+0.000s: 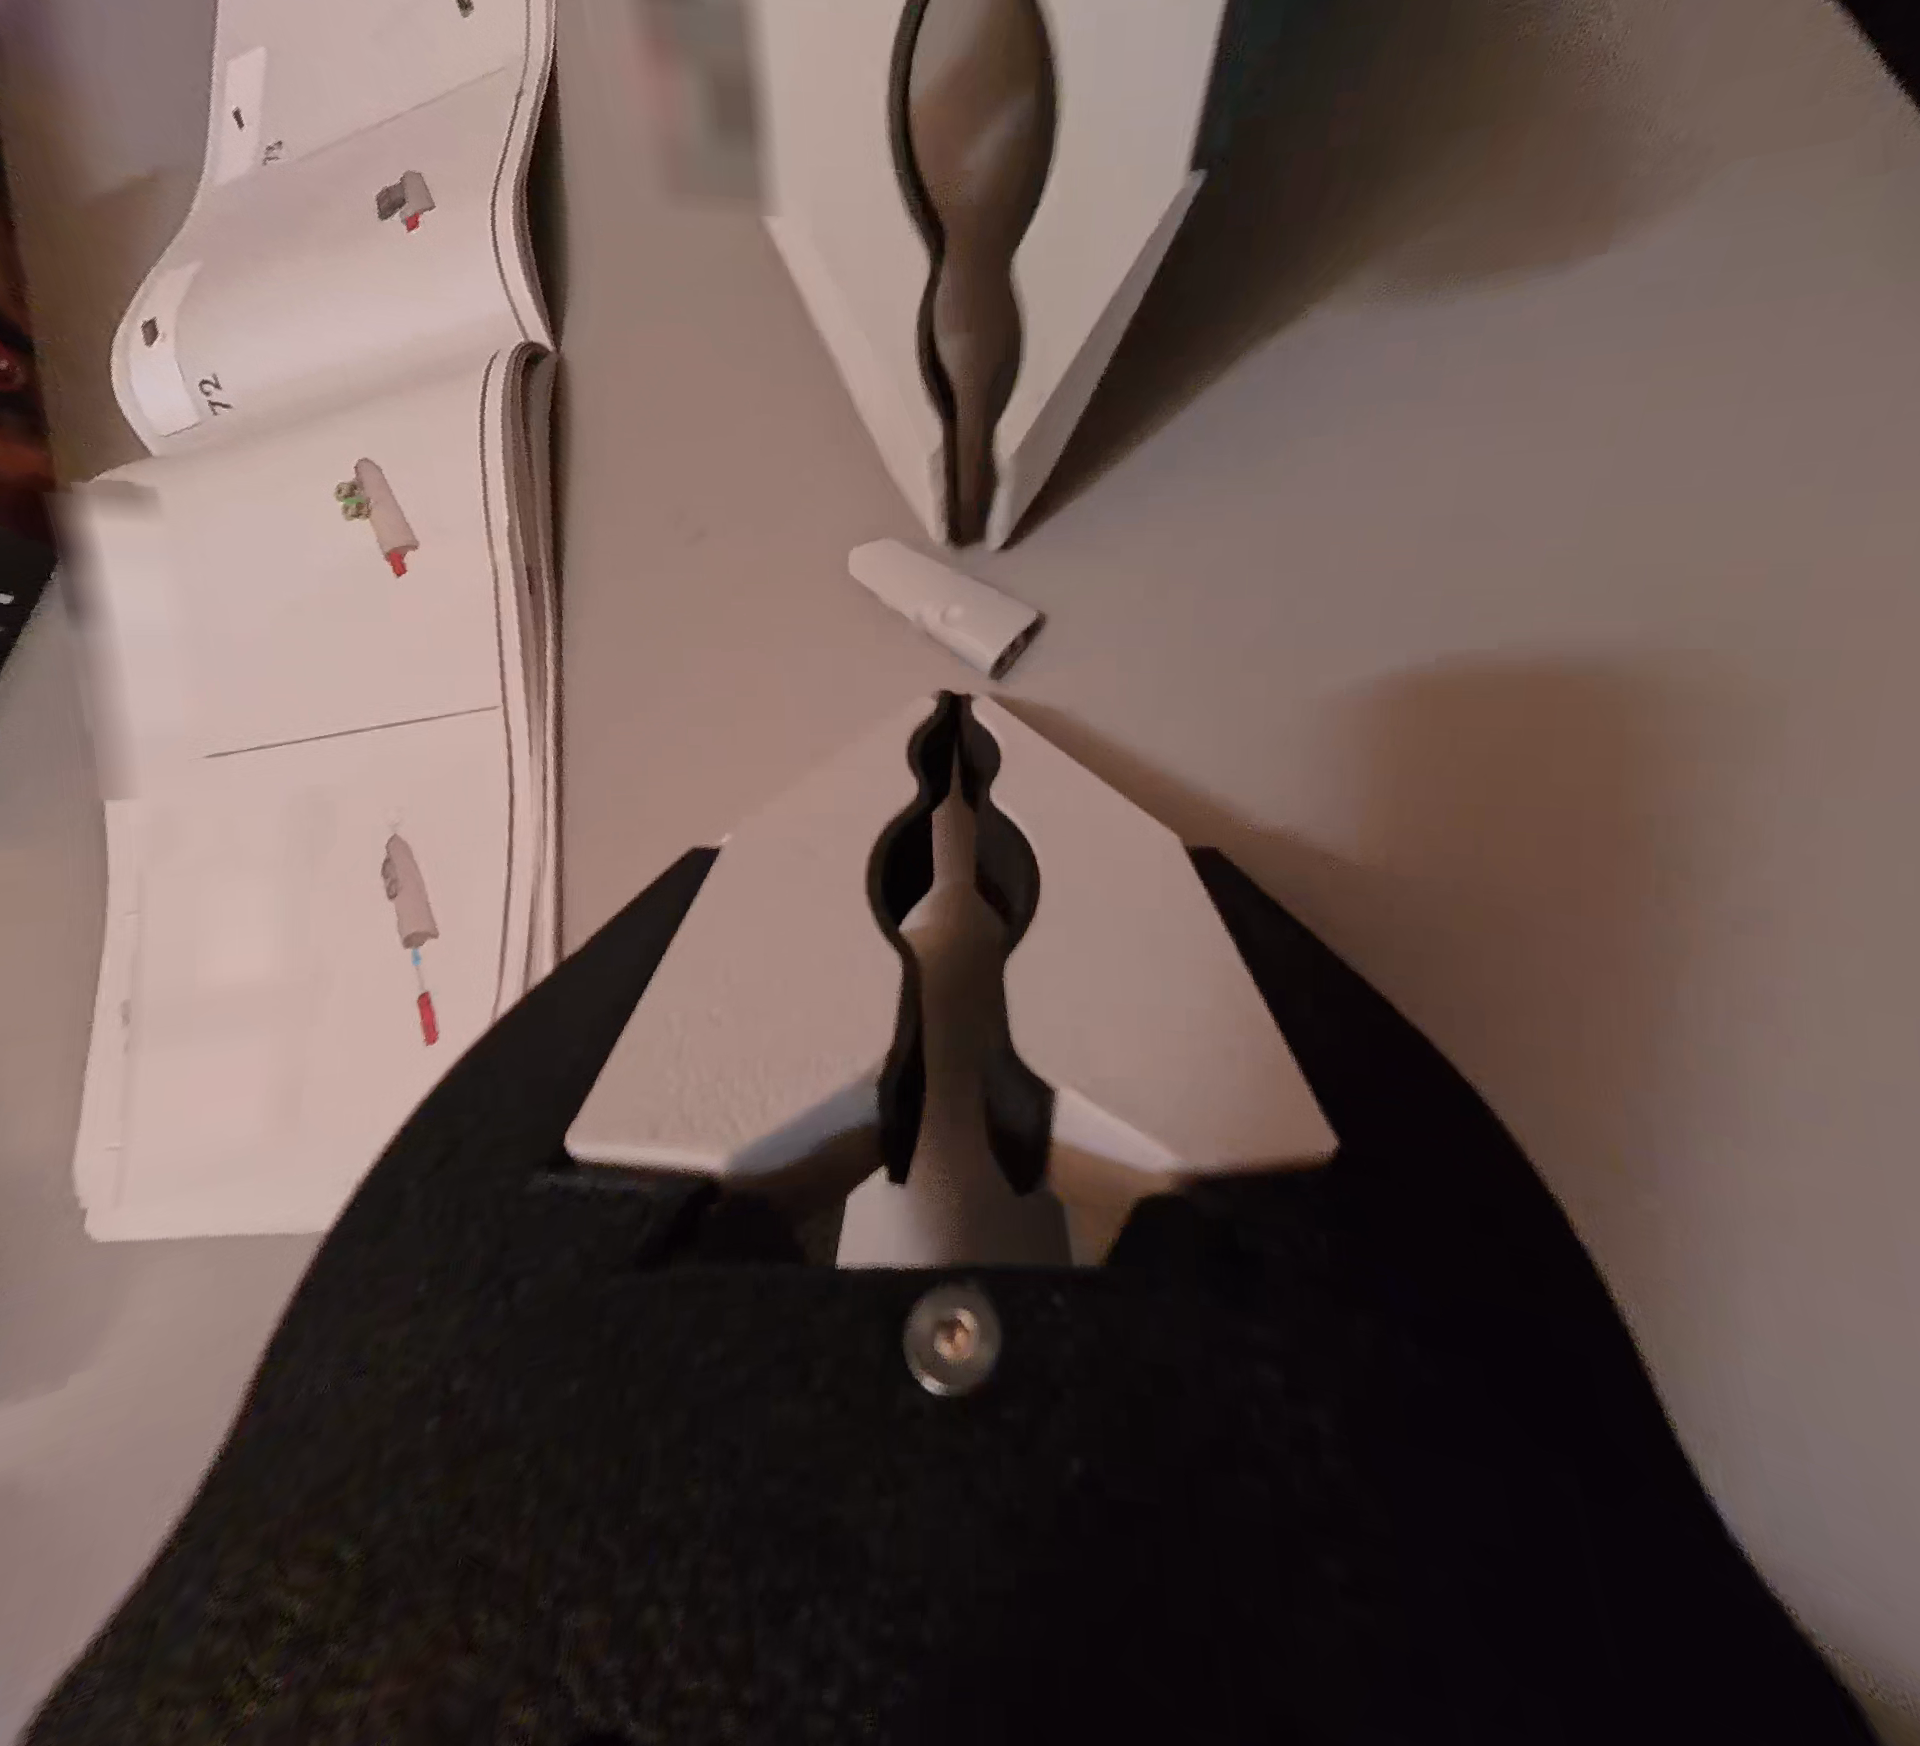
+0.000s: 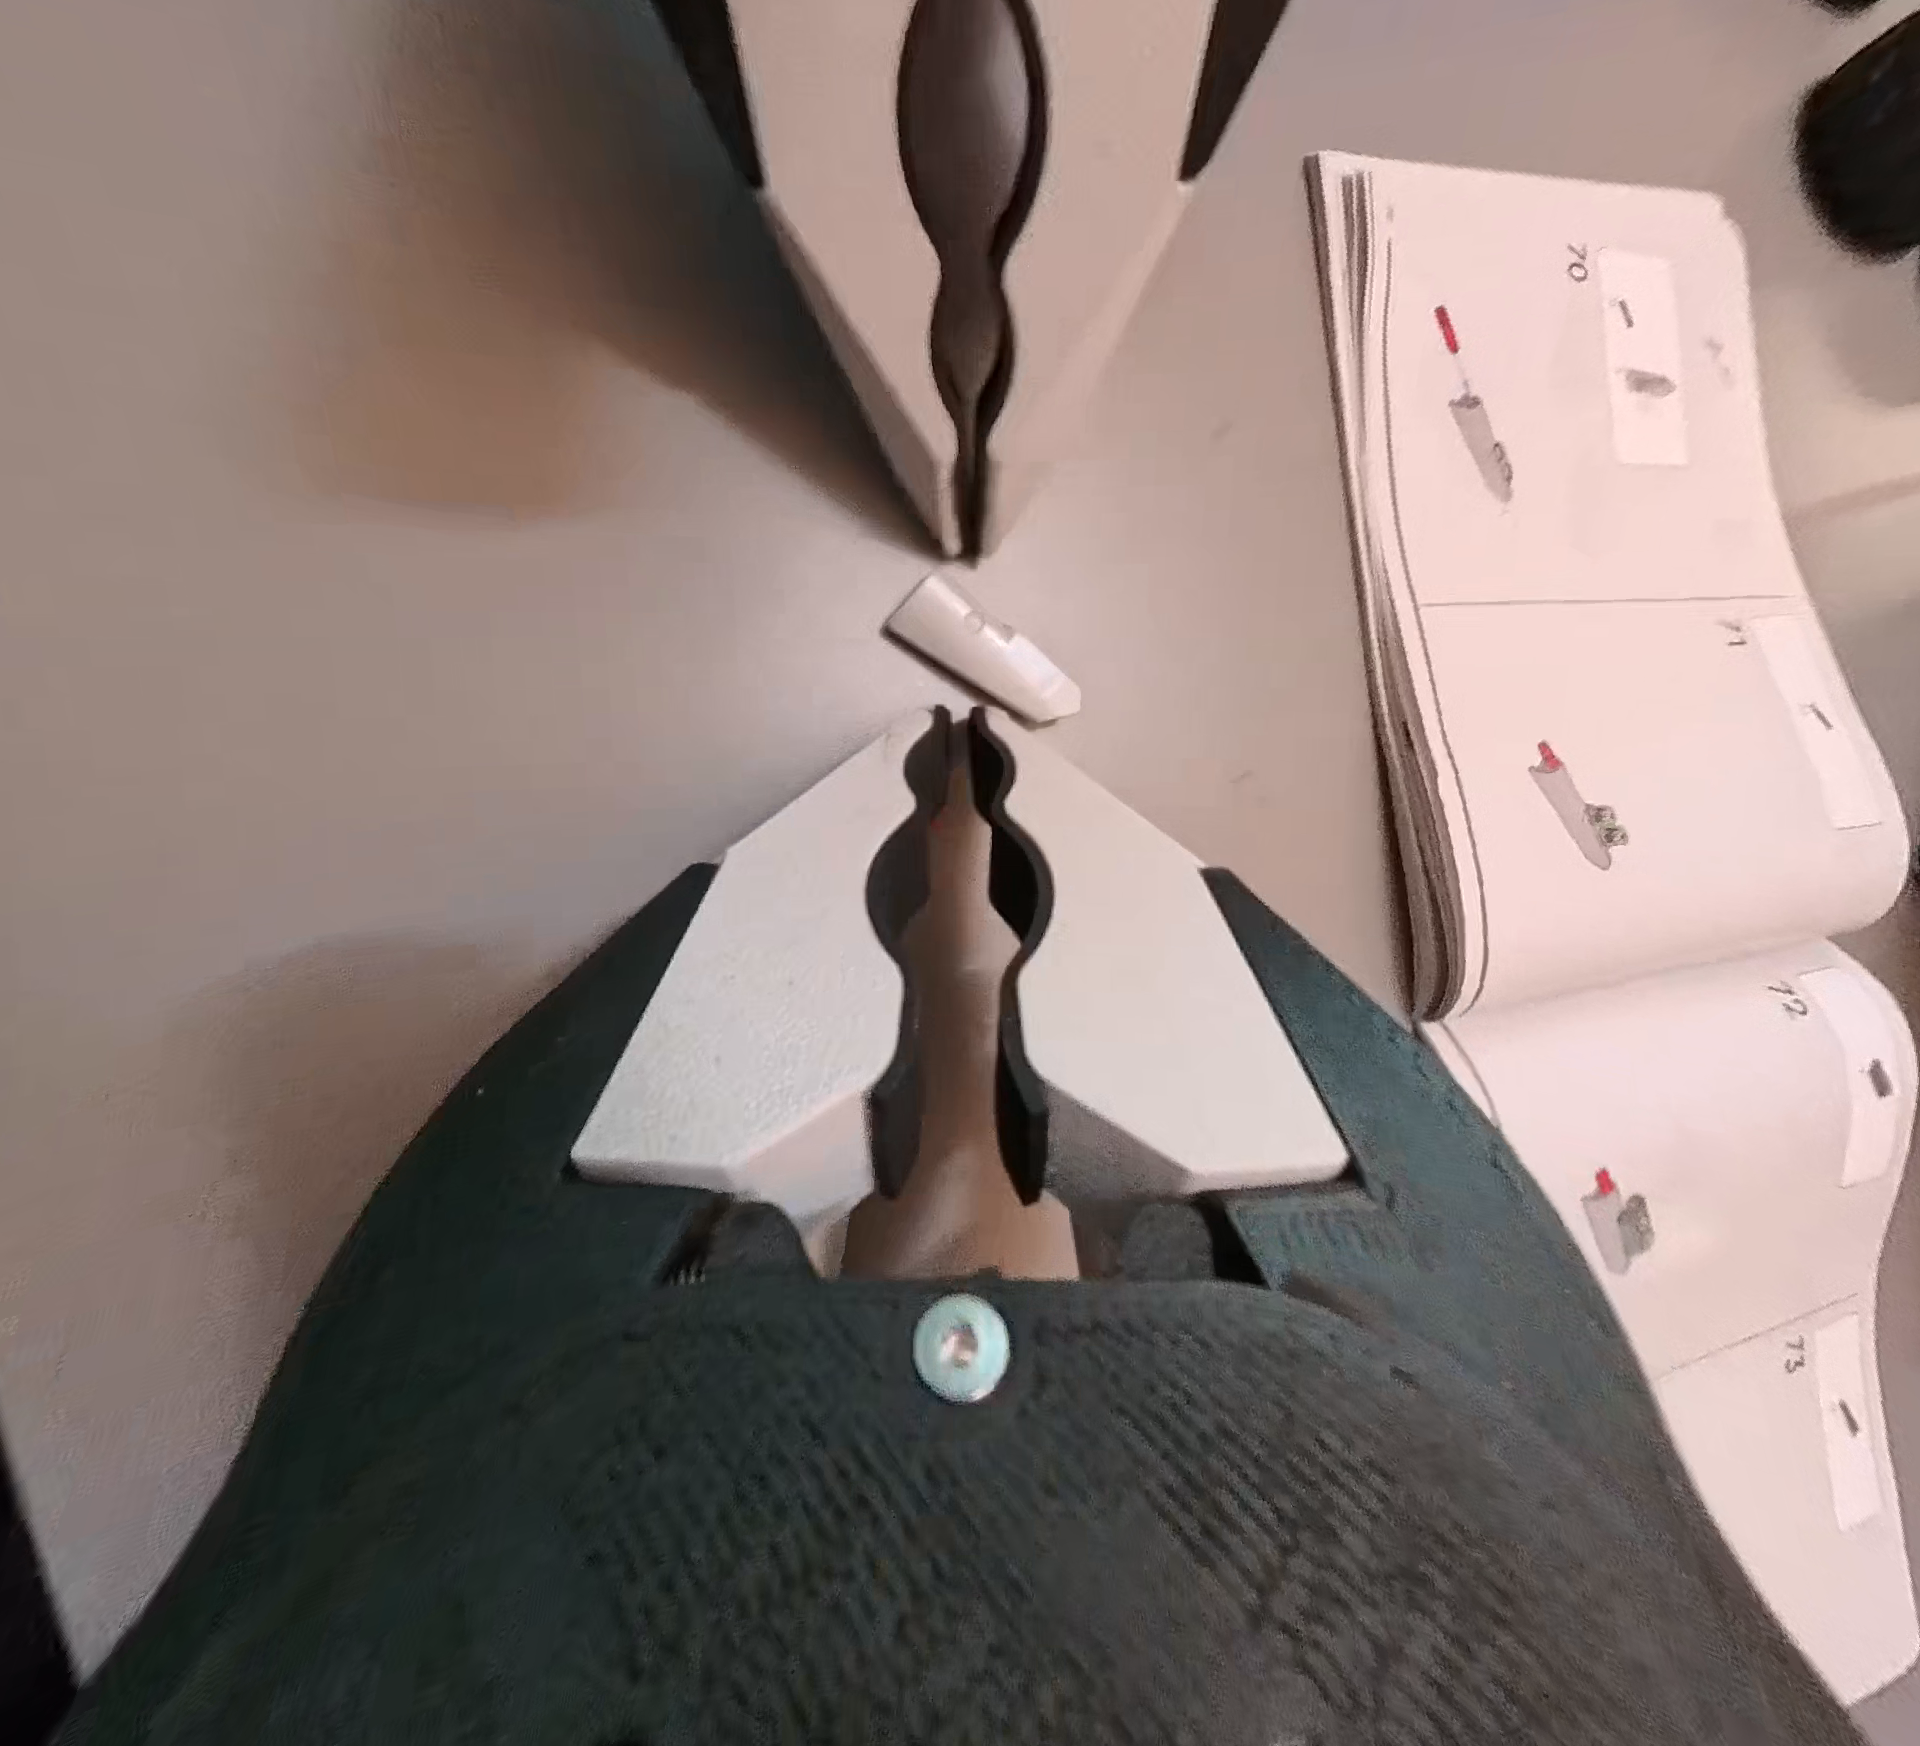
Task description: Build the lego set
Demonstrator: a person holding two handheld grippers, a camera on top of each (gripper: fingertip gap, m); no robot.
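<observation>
**Entry: grey tabletop, instruction booklet, two tongs, one white Lego piece**

Tabletop [image 1: 1455,553]: pale grey, bare and open across the whole side away from the booklet; its far edge met darkness at the upper right of the left wrist view.

Instruction booklet [image 1: 343,553] [image 2: 1621,657]: lay open and flat, pages curling at the spine, well apart from the tongs. It bounded the working room on one side.

Left tongs [image 1: 951,704]: black body, white fingers, tips drawn together with nothing between them.

Right tongs [image 2: 958,714]: dark green body, white fingers, tips nearly meeting on a hairline gap, holding nothing.

The two tongs faced each other tip to tip, each showing at the top of the other's view.

White Lego piece [image 1: 945,607] [image 2: 982,652]: small, elongated, lying slantwise on the table between the opposing tips, just beside both. Whether either touched it could not be told.
</observation>
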